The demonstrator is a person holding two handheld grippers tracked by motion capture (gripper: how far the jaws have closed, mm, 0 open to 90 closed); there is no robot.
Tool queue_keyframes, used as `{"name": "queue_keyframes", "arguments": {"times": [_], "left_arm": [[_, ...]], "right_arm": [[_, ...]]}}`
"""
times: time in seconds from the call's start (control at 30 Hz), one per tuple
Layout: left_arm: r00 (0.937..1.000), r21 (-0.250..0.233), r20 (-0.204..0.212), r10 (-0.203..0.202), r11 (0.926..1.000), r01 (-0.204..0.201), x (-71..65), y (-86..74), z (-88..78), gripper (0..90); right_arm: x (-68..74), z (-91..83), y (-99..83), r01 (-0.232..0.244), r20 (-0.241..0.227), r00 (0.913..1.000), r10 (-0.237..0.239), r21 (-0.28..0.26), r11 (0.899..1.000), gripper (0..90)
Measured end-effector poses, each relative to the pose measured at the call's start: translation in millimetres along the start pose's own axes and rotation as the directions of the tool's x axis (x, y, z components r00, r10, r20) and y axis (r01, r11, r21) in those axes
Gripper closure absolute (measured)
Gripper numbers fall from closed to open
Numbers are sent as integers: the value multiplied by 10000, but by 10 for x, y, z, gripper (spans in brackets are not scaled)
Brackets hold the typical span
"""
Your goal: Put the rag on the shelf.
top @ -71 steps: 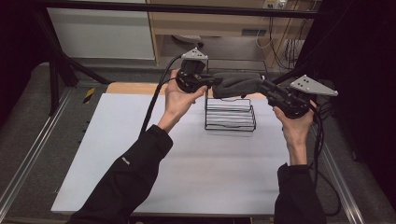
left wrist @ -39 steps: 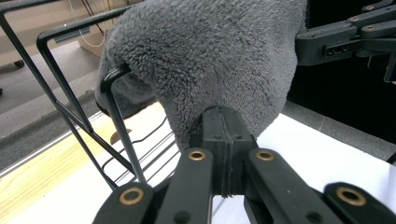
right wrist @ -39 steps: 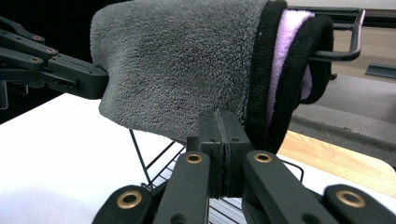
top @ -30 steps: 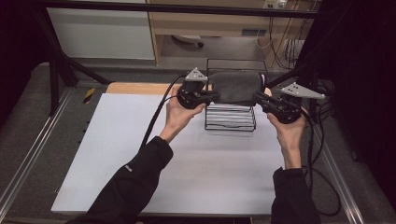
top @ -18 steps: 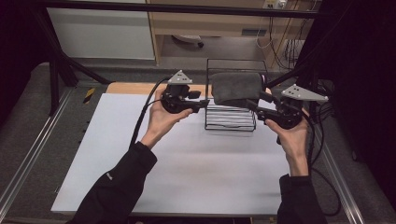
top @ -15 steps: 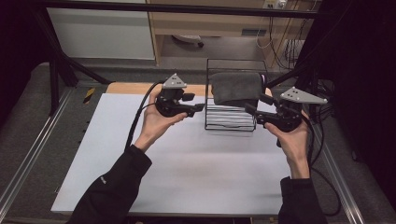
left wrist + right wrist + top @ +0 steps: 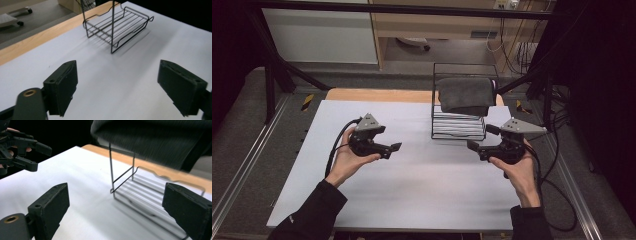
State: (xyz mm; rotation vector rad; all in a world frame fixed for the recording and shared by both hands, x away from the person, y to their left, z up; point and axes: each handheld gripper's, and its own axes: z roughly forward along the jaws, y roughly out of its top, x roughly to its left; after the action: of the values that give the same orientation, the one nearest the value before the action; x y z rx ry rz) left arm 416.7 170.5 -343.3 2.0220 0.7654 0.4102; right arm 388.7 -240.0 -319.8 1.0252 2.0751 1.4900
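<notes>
Grey ribbed cloth (image 7: 465,95) draped over wire rack (image 7: 459,126), white tabletop (image 7: 412,185)

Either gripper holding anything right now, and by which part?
Nothing. The left gripper and right gripper are both open and empty; the grey cloth hangs over the wire rack.

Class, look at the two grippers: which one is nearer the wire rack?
The right gripper: it sits just below the rack's front corner, while the left gripper is well off to the rack's left.
</notes>
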Motion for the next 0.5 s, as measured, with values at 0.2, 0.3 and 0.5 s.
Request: {"name": "queue_keyframes", "arguments": {"times": [0.2, 0.3, 0.5], "left_arm": [[9989, 10, -307, -358, 9994, 359, 69, -386, -119, 104], [9978, -65, -362, -564, 9984, 562, 115, -564, -180, 102], [9959, -31, -334, -846, 9964, 845, 218, -883, -272, 104]], "right_arm": [[-13, 96, -325, -273, -170, 9995, 280, 388, 9989, 41], [-18, 127, -481, -470, -292, 9984, 488, 596, 9971, 23], [-66, 145, -786, -762, -361, 9961, 802, 1028, 9918, 9]]}}
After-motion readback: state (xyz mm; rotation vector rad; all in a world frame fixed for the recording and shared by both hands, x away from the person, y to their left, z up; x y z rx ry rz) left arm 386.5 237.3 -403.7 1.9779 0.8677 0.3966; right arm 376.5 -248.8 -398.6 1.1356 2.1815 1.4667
